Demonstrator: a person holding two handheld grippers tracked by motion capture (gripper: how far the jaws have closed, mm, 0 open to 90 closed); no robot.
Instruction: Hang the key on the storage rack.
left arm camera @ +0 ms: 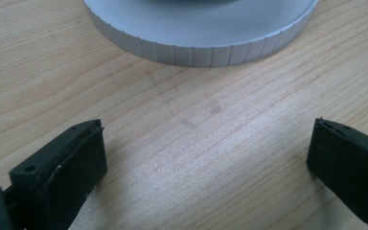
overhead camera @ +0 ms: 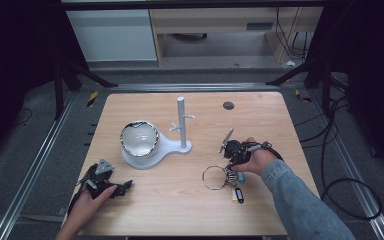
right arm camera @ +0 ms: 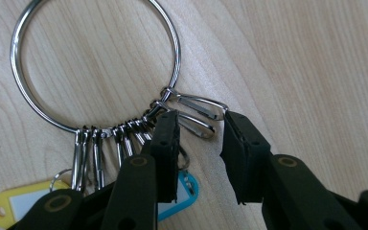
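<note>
While a person's two hands work from the near edge of the wooden worktop [overhead camera: 260,112], the left claw [overhead camera: 125,187] rests low at the near left, its jaws spread wide over bare wood and holding nothing. At the near right, the right claw [right arm camera: 199,143] stands over a large metal key ring [right arm camera: 93,64] lying flat on the worktop, jaws parted narrowly around the silver clips [right arm camera: 196,112] strung on the ring; the pictures show no firm grip yet. A yellow tag [right arm camera: 17,203] and a blue tag [right arm camera: 184,191] lie beside the claw, nearer the person. Farther back, just ahead of the left claw, a white stand [overhead camera: 172,147] carries a round mirror-like bowl [overhead camera: 139,138] on its ribbed base, with an upright pegged post [overhead camera: 181,122] rising toward the middle of the worktop.
</note>
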